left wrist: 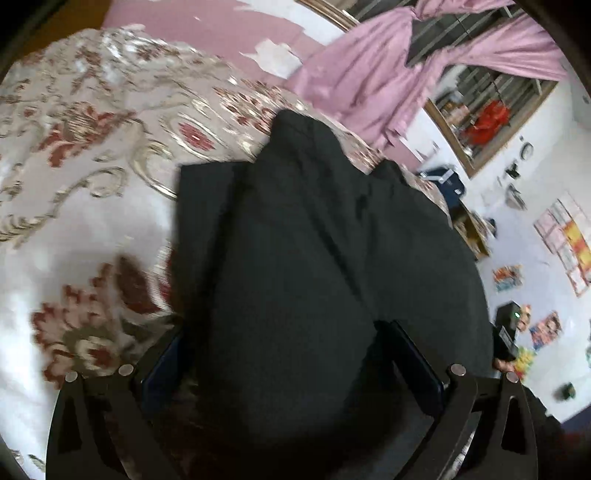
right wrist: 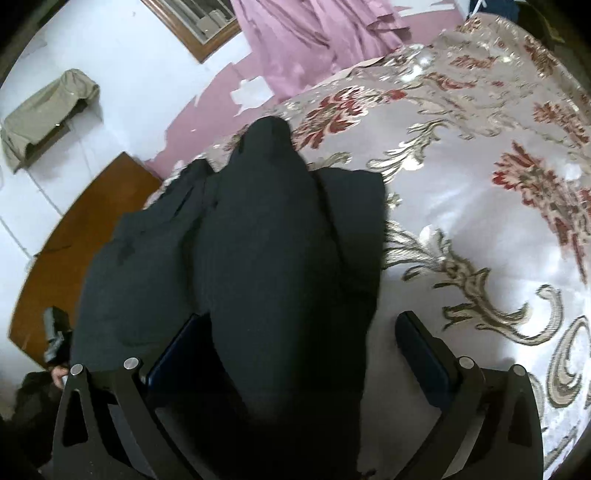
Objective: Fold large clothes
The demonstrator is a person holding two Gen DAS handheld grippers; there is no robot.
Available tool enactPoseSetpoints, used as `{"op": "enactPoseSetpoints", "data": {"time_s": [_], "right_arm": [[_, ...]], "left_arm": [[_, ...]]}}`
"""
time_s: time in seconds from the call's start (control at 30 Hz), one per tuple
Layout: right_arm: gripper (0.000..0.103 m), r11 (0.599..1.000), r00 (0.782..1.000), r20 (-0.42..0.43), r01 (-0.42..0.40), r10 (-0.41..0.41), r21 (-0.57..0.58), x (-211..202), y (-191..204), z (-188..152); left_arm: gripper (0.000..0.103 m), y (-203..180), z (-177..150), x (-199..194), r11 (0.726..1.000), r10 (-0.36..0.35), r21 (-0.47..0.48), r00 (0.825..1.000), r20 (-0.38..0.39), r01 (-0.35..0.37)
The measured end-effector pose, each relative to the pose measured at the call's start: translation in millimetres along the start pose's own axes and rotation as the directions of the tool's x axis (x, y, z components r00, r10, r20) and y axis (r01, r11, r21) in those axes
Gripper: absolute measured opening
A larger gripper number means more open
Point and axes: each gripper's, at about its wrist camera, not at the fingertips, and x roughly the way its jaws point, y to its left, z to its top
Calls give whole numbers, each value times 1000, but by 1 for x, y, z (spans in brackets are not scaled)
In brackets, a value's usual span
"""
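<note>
On bedspread (left wrist: pixel 74 206), dark garment (left wrist: pixel 295 240), lengthwise toward wall

No text, label or number can be read in either view. The posters (left wrist: pixel 565 243) at the right of the left wrist frame are too blurred to make out.

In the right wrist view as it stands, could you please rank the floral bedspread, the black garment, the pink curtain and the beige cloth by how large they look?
1. floral bedspread, only slightly ahead
2. black garment, though it lies nearest the camera, so this is unsure
3. pink curtain, cut off by the frame edge
4. beige cloth, far off
</note>
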Motion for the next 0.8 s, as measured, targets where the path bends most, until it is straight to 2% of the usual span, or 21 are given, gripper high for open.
{"op": "enactPoseSetpoints", "data": {"time_s": [0.1, 0.23, 0.33, 0.43, 0.5, 0.53, 0.6, 0.67, 0.7, 0.77, 0.8], "right_arm": [[102, 996, 995, -53, -89, 88, -17, 4, 6, 0], [102, 989, 981, -140, -144, 138, -37, 13, 19, -1], [102, 993, 974, -194, -121, 116, -13, 22, 25, 1], [102, 997, 974, -212, -75, 80, 31, 24, 29, 1], [102, 997, 978, -198, -48, 59, 63, 24, 32, 0], [99, 997, 981, -189, -35, 49, 76, 23, 35, -1], [88, 997, 984, -178, -8, 21, 77, 22, 40, -4], [67, 996, 986, -167, 11, 4, 85, 18, 46, -6], [62, 995, 987, -161, 14, 2, 94, 15, 49, -6], [45, 995, 988, -157, 17, -1, 99, 9, 55, -4], [41, 995, 987, -159, 17, -2, 94, 6, 59, -2]], "left_arm": [[103, -7, 2, 6, 1000, 3, 7, 1000, -27, -3], [103, -12, 6, 11, 1000, 13, -10, 998, -62, -14], [103, -18, 9, 15, 998, 53, -32, 995, -82, -56], [103, -21, 10, 16, 994, 90, -54, 992, -85, -95], [97, -28, 11, 17, 991, 118, -51, 989, -83, -123], [95, -31, 11, 17, 989, 132, -50, 988, -84, -137], [78, -31, 12, 12, 987, 142, -66, 987, -81, -148], [64, -34, 14, 6, 984, 139, -106, 988, -69, -146], [55, -34, 15, 3, 982, 138, -121, 988, -66, -145], [43, -36, 15, -5, 978, 143, -142, 988, -56, -149], [37, -40, 15, -8, 977, 151, -144, 987, -52, -157]]}}
